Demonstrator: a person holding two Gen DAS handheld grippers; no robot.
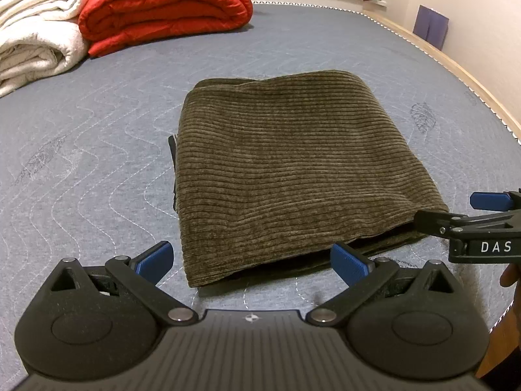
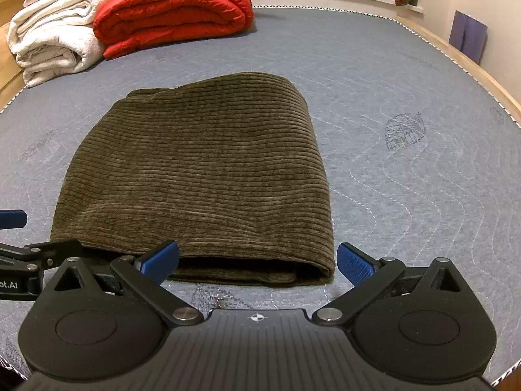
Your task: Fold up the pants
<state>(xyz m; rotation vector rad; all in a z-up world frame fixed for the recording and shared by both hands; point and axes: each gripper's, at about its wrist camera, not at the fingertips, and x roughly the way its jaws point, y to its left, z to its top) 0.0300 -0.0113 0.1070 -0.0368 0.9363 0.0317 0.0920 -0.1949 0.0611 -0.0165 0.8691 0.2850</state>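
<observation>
Both left gripper (image 1: 251, 259) and right gripper (image 2: 258, 260), jaws wide apart, empty, just beside the folded pants (image 1: 286, 163) on the bed (image 1: 97, 163).

Both my wrist cameras look low and close across the bed (image 1: 97, 150), sharing the folded pants (image 1: 286, 163) (image 2: 202, 176).

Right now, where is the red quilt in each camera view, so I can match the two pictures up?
Left wrist: the red quilt lies upper left, beyond the folded pants, beside the white blankets.
Right wrist: the red quilt is again upper left, past the pants, right of the white blankets.
Shared landmark: the purple sheet on the right-hand wall.
</observation>
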